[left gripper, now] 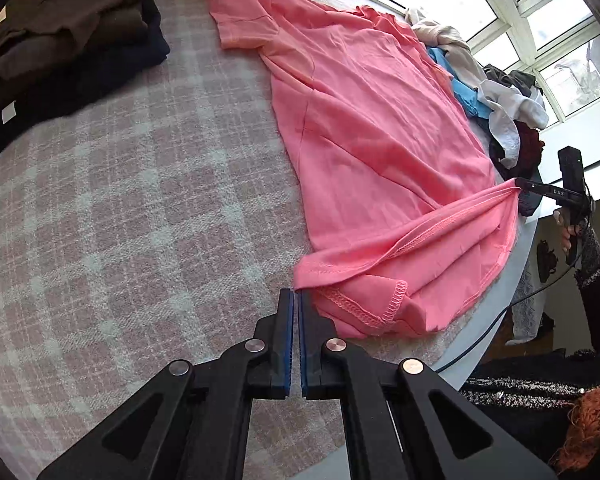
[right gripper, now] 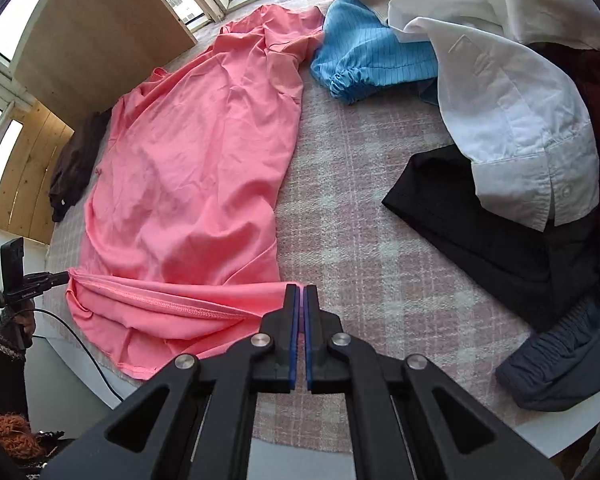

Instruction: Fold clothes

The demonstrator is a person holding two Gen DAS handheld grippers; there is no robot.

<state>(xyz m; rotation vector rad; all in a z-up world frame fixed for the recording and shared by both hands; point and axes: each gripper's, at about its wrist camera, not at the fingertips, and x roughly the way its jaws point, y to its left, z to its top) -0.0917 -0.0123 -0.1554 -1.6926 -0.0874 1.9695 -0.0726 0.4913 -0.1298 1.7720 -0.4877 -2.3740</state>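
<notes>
A pink shirt lies spread on the checked table cloth, collar end far, hem near. It also shows in the right wrist view. My left gripper is shut on one bottom corner of the pink shirt's hem. My right gripper is shut on the other bottom corner; it also shows in the left wrist view. The hem is stretched between the two grippers and lifted slightly, with a fold of fabric below it.
Folded dark brown and navy clothes lie at the far left. A pile of unfolded clothes stands on the right: a white shirt, a blue garment, a black garment and a grey one. The table edge is near.
</notes>
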